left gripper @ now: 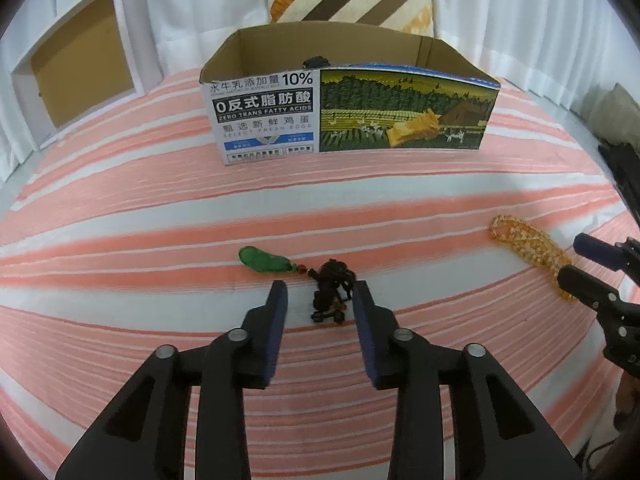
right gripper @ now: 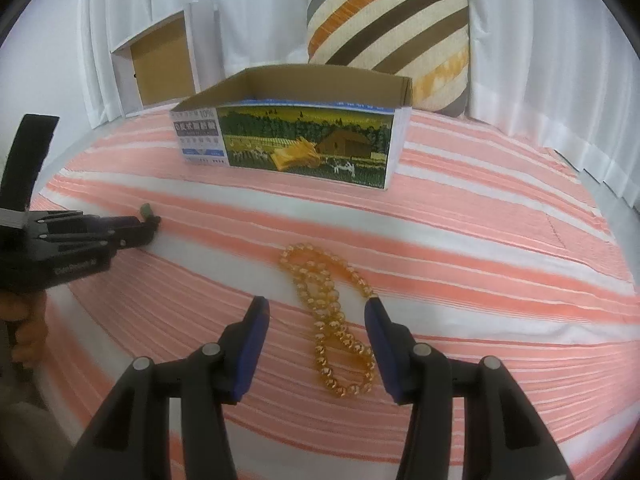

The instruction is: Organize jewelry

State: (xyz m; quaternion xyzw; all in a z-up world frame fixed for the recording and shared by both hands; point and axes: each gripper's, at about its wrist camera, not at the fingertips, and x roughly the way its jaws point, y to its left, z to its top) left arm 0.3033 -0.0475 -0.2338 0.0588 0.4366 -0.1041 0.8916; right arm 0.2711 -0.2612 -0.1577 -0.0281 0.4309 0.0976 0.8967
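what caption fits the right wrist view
Open right tongs straddle an amber bead necklace on striped cloth, cardboard box behind.

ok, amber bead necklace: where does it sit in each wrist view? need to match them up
Left wrist: amber bead necklace at the far right, on the striped cloth, its near end by the right gripper.
Right wrist: centre, necklace lying between the open jaws of the right gripper, not gripped.
Shared landmark: printed cardboard box, behind the necklace in both.

cardboard box (left gripper: pixel 264 116) reads "10%", "ZERO TRANS FATTY ACIDS" (beside Chinese characters)
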